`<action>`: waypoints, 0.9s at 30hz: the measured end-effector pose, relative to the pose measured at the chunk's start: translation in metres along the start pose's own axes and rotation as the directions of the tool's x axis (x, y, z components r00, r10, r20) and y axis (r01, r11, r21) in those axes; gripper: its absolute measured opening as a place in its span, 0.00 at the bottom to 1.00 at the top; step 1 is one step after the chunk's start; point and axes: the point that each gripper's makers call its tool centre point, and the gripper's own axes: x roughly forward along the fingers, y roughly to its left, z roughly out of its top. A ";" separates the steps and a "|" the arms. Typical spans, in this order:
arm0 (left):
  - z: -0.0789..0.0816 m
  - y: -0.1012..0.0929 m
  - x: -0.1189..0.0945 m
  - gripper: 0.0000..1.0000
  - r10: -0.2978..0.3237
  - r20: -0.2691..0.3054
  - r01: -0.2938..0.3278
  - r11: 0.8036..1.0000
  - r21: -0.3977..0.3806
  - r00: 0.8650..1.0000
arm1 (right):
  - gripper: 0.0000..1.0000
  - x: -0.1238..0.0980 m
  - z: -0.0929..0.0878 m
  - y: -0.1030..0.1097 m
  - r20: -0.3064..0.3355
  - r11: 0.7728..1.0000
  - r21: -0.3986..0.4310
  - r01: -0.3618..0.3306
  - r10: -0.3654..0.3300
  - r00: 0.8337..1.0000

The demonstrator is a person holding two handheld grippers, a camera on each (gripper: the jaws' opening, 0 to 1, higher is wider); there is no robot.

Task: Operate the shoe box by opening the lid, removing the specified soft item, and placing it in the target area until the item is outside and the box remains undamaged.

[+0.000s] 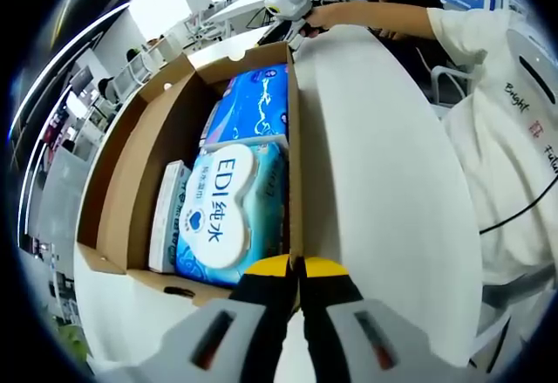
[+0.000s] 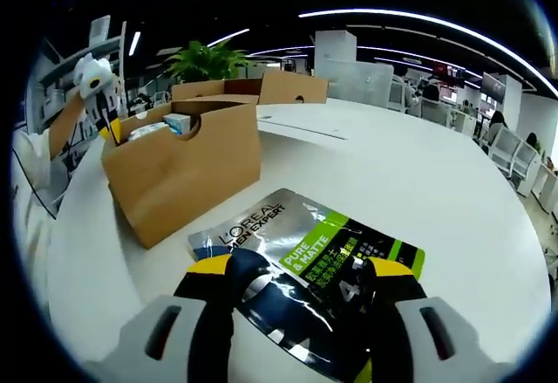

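Right gripper view, tool apart around L'Oreal pouch, left tool together, EDI wipes boxed.

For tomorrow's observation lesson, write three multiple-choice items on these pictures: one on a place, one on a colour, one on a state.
1. Where does the L'Oreal Men Expert pouch lie?
A. inside the cardboard box
B. on the white table outside the box
C. on a chair

2. What colour are the tips of the right claw?
A. yellow
B. red
C. blue

3. How stands the left claw?
A. wide open
B. shut on the pouch
C. shut, at the box wall

Answers:
1 B, the pouch rests on the white table in front of the cardboard box.
2 A, yellow tips show at both sides of the pouch.
3 C, its yellow tips meet at the near edge of the box, beside the EDI wipes pack.
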 end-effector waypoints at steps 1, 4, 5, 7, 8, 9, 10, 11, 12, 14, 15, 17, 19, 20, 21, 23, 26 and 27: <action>0.000 0.000 0.000 0.02 0.000 0.000 0.000 1.000 0.001 1.000 | 0.60 0.000 0.000 0.000 0.000 1.000 0.000 0.000 0.000 1.000; 0.000 0.000 0.000 0.02 0.001 0.003 -0.001 1.000 0.003 1.000 | 0.60 0.001 0.001 -0.003 0.003 1.000 0.004 0.000 0.000 1.000; 0.000 0.000 0.000 0.02 0.001 0.003 -0.001 1.000 0.002 1.000 | 0.60 0.001 0.000 -0.002 0.003 1.000 0.004 0.000 0.000 1.000; 0.000 0.000 0.000 0.02 0.001 0.004 -0.001 1.000 0.003 1.000 | 0.60 0.000 0.000 -0.002 0.003 1.000 0.003 -0.001 0.001 1.000; 0.000 0.000 0.000 0.02 0.000 0.004 0.000 1.000 0.004 1.000 | 0.60 0.000 0.000 -0.003 0.002 1.000 0.003 -0.003 0.003 1.000; 0.000 0.000 0.000 0.02 0.000 0.004 0.000 1.000 0.004 1.000 | 0.60 0.000 0.001 -0.002 0.001 1.000 0.003 -0.003 0.003 1.000; 0.000 0.000 0.000 0.02 0.000 0.004 0.000 1.000 0.005 1.000 | 0.61 0.000 0.001 -0.004 0.000 1.000 0.002 -0.003 0.003 1.000; 0.000 -0.001 0.000 0.02 0.000 0.005 0.000 1.000 0.006 1.000 | 0.64 0.000 0.002 -0.005 -0.004 1.000 0.003 0.004 -0.004 1.000; 0.000 -0.001 0.000 0.02 0.000 0.007 0.000 1.000 0.007 1.000 | 0.67 -0.002 0.011 -0.007 0.045 1.000 0.002 0.024 -0.024 0.999; 0.000 -0.001 0.000 0.02 0.000 0.007 0.000 1.000 0.009 1.000 | 0.69 -0.006 0.025 -0.005 0.123 0.999 0.045 0.005 -0.011 0.992; 0.001 -0.001 0.000 0.02 -0.001 0.008 0.001 1.000 0.010 1.000 | 0.69 -0.009 0.027 -0.009 0.129 0.998 0.060 0.013 -0.021 0.991; 0.001 0.000 0.000 0.02 -0.005 0.007 0.005 1.000 0.008 1.000 | 0.68 -0.015 0.031 -0.017 0.127 0.997 0.056 0.053 -0.060 0.990; 0.001 -0.001 0.000 0.02 -0.006 0.006 0.006 1.000 0.005 1.000 | 0.63 -0.024 0.038 -0.014 0.151 0.997 0.046 0.055 -0.061 0.987; 0.001 -0.001 0.000 0.02 -0.006 0.006 0.006 1.000 0.006 1.000 | 0.62 -0.024 0.038 -0.014 0.151 0.997 0.046 0.054 -0.061 0.987; 0.001 -0.001 0.000 0.02 -0.006 0.006 0.006 1.000 0.006 1.000 | 0.61 -0.024 0.038 -0.014 0.152 0.997 0.046 0.054 -0.060 0.987; 0.001 -0.002 0.000 0.02 -0.001 0.004 0.001 1.000 0.007 1.000 | 0.61 -0.031 0.049 -0.011 0.164 0.998 0.034 0.058 -0.063 0.984; 0.001 -0.002 0.000 0.02 -0.003 0.003 0.003 1.000 0.009 1.000 | 0.57 -0.035 0.056 -0.007 0.167 0.997 0.019 0.069 -0.071 0.983; 0.001 -0.002 0.000 0.02 -0.007 0.003 0.007 1.000 0.008 1.000 | 0.56 -0.036 0.060 -0.007 0.173 0.997 0.008 0.079 -0.079 0.982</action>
